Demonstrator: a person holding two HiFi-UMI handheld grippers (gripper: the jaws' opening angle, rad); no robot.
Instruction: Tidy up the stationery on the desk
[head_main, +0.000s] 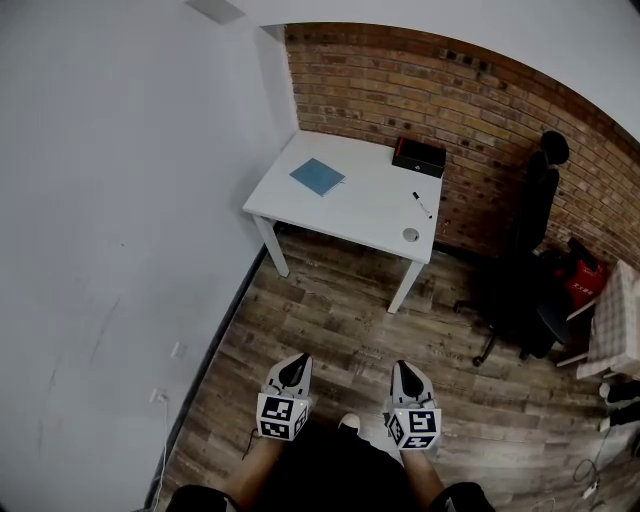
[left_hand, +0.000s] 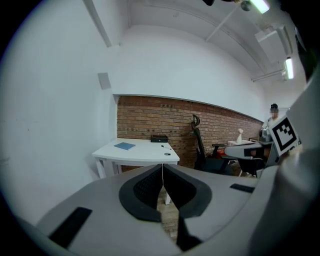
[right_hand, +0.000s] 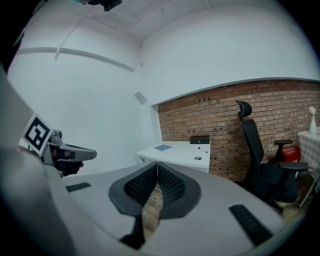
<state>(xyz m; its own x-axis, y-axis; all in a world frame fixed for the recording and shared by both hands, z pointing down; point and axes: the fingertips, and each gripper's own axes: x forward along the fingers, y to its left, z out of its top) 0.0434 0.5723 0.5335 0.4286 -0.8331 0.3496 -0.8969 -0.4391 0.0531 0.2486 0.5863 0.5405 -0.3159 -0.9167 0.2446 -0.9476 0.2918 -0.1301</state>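
Approach step, by the look of it; no contact yet with anything on the white worktop (head_main: 360, 200). Behind the worktop, a brick wall (head_main: 400, 90); off the worktop's right end, a black office chair (head_main: 530, 250).

Well short of the worktop's front edge, over the wood floor (head_main: 330, 320), the left gripper (head_main: 297, 362) and right gripper (head_main: 402, 368) side by side. Jaws pressed together on both, with nothing between them.

At the worktop's back edge, against the wall: a black box (head_main: 419, 155), likely the home for loose items. Toward the worktop's rear left: a blue notebook (head_main: 317, 176), lying flat. In front of the box, near the worktop's right side: a black pen (head_main: 422, 204). By the worktop's front right corner: a small grey round thing (head_main: 411, 235), too small to identify.

To do this well:
- Close in square to the worktop's front edge and stay clear of the chair.
- Spread the jaws only once near.
- Pinch the pen across its barrel, low and level, since a thin round thing probably rolls at a nudge.
- Slide the notebook toward an edge before gripping.
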